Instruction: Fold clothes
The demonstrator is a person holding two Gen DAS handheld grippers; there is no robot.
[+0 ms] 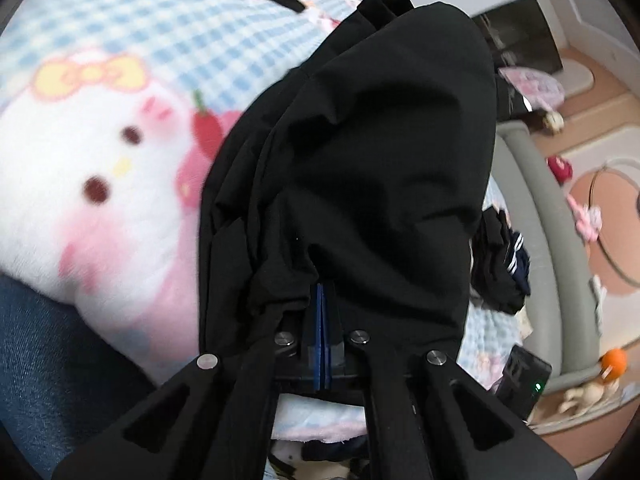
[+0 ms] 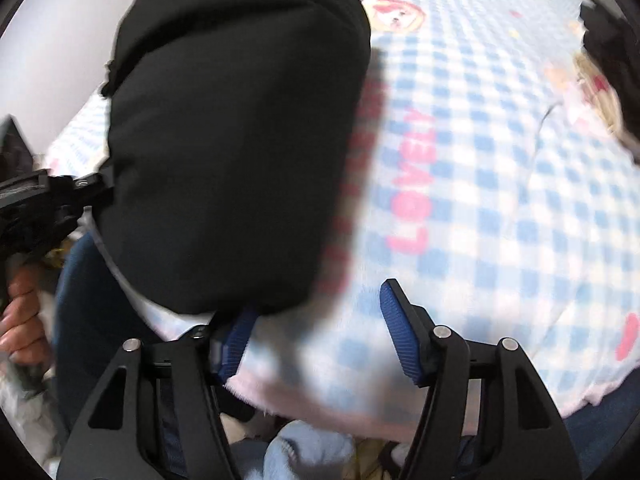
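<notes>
Left gripper: the left gripper (image 1: 323, 300) is clamping down tight on the black garment (image 1: 360, 152), blue pads pressed together with the cloth bunching out from between them toward twelve o'clock.
Right gripper: the right gripper (image 2: 316, 332) is standing wide apart, grasping nothing; one blue pad is showing at seven o'clock, partly tucked under the cloth's lower edge, the other at five o'clock over the blanket.
Black garment: in the right wrist view the black garment (image 2: 236, 140) is hanging as a rounded, doubled-over mass from eleven o'clock down to centre, its bottom edge brushing the near pad of the right gripper. In the left wrist view it is filling the middle of the frame, creased and draping over the fingers.
Blanket: a blue-and-white checked blanket (image 2: 500, 184) with pink "LOVELY" lettering is spreading under everything; a big white cartoon face (image 1: 104, 168) is showing on it at nine o'clock in the left wrist view.
Person: a hand (image 2: 20, 320) is gripping the left gripper's handle at nine o'clock in the right wrist view; blue denim (image 1: 36, 360) is showing at eight o'clock.
Other clothes: a dark bundle with white stripes (image 1: 504, 260) is lying at three o'clock, beside a grey padded edge (image 1: 536, 216).
Sharpness: both views are blurring with motion.
</notes>
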